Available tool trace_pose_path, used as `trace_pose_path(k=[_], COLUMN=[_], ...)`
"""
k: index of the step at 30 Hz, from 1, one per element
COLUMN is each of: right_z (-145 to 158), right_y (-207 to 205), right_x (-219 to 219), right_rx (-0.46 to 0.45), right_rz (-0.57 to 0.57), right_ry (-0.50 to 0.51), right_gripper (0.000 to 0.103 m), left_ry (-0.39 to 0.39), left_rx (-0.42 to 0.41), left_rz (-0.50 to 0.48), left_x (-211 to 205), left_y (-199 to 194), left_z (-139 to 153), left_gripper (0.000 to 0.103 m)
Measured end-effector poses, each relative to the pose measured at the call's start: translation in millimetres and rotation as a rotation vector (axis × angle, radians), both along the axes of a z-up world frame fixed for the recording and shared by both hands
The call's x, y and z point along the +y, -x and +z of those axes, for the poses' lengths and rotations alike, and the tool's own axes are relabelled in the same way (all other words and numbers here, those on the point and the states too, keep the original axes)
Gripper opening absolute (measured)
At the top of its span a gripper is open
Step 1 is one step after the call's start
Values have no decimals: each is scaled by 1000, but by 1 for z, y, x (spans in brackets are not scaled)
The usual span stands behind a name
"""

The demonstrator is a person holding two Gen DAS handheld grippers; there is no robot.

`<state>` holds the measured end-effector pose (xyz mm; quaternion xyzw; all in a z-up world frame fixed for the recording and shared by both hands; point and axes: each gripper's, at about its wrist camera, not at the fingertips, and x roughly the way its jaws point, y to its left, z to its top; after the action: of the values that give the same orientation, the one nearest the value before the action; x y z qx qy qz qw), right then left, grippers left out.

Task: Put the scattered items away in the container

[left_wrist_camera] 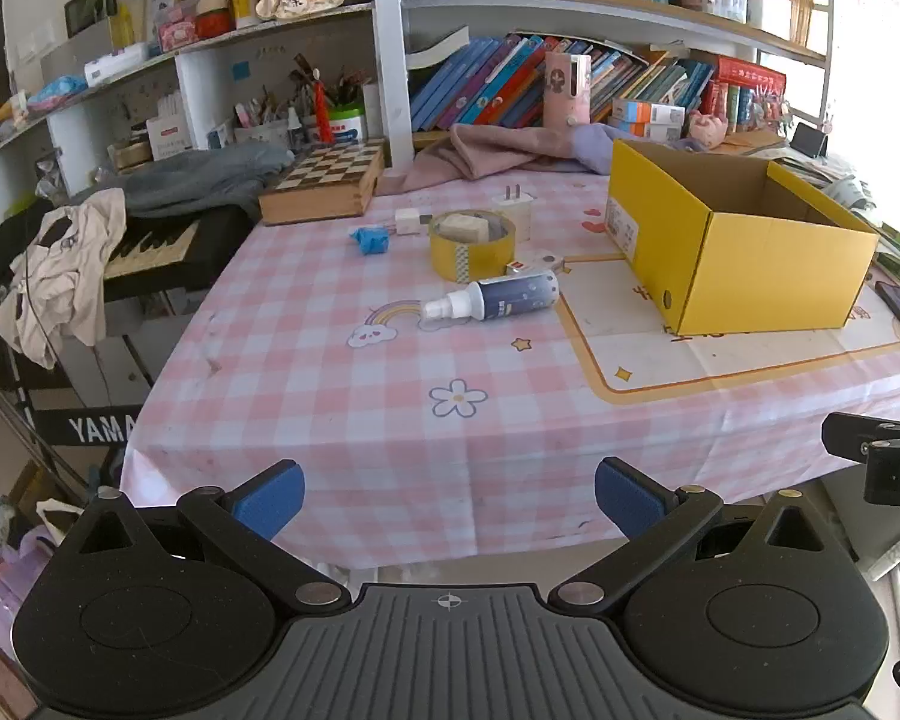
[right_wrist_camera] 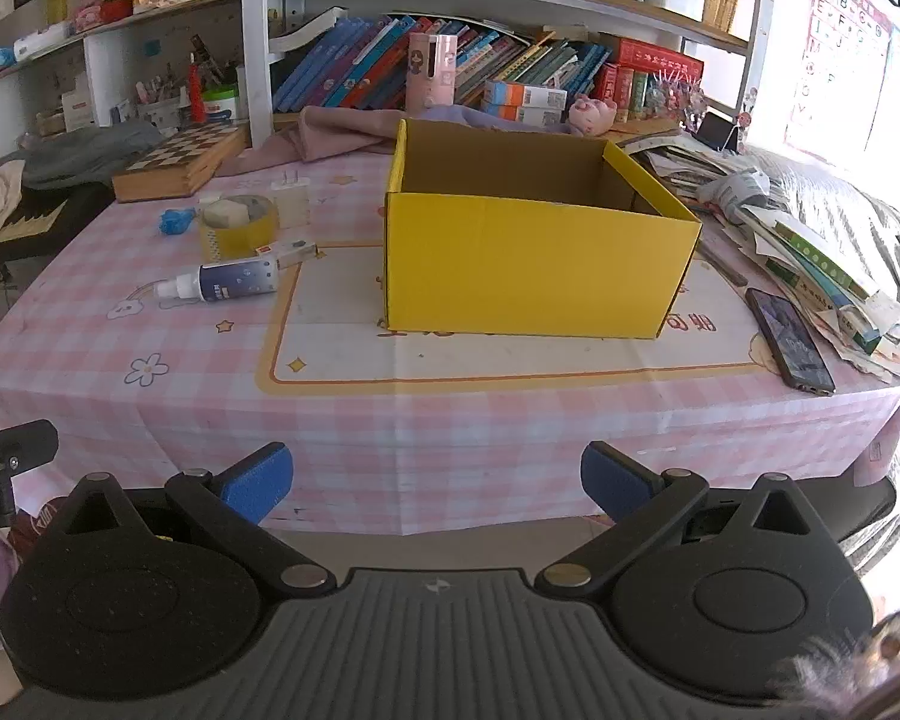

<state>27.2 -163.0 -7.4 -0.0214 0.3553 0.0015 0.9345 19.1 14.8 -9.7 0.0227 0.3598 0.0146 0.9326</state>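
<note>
With the open yellow cardboard box (right_wrist_camera: 540,264) at my twelve o'clock, I'd steer the released left gripper (left_wrist_camera: 447,498) toward eleven, taking the yellow tape roll (left_wrist_camera: 473,245) before the lying blue spray bottle (left_wrist_camera: 498,298) squarely across its body, right gripper (right_wrist_camera: 435,483) spread wide, empty.

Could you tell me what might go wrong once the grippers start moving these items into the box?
The spray bottle lies on its side, so it may roll away if a finger nudges it. The tape roll has a small block resting inside it, which could fall out when the roll is lifted. The box is light cardboard with tall walls, so a low carry could clip its rim and shove it toward the phone.
</note>
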Motion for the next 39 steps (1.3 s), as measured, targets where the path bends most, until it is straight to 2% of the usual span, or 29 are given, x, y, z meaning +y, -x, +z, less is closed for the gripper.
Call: trace_pose_path(k=[16,39], right_z=[-1,-8], right_y=[-4,-14], right_x=[4,15], right_rx=[5,60], right_rz=[9,52], right_ry=[10,3], right_gripper=[103,103], left_ry=[0,15], left_rx=[11,55], left_rz=[-4,0], left_x=[1,9], left_y=[-3,-9], left_z=[-1,-8], left_gripper=[103,103])
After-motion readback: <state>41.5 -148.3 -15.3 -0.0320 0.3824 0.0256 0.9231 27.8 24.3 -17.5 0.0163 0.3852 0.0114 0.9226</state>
